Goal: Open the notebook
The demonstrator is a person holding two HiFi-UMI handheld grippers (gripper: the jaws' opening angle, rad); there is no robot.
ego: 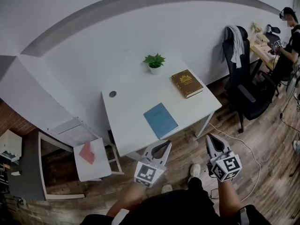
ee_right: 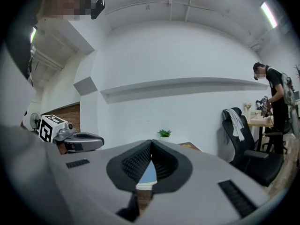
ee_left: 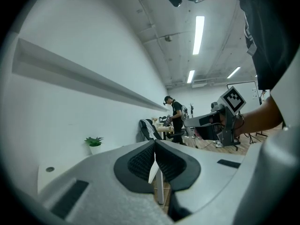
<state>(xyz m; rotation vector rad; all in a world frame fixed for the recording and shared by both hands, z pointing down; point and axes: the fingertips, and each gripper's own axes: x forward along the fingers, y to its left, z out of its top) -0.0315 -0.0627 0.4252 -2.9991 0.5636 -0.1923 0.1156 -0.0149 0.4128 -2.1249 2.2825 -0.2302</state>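
Note:
A blue notebook [ego: 160, 120] lies closed near the front edge of the white table [ego: 126, 107]; a sliver of the notebook [ee_right: 147, 174] shows between the right jaws. A brown book with gold print [ego: 186, 83] lies at the table's far right. My left gripper [ego: 163, 145] hovers just short of the table's front edge, close to the blue notebook, its jaws shut with nothing between them. My right gripper [ego: 212, 138] is over the floor off the table's right front corner, jaws also shut and empty. In the left gripper view the left gripper [ee_left: 154, 144] points along the table edge.
A small potted plant [ego: 154, 63] stands at the table's back. A black office chair [ego: 244, 81] with a grey garment is at the right, with a person at a desk [ego: 290, 36] behind it. A white chair holding a red item [ego: 87, 153] stands at the left.

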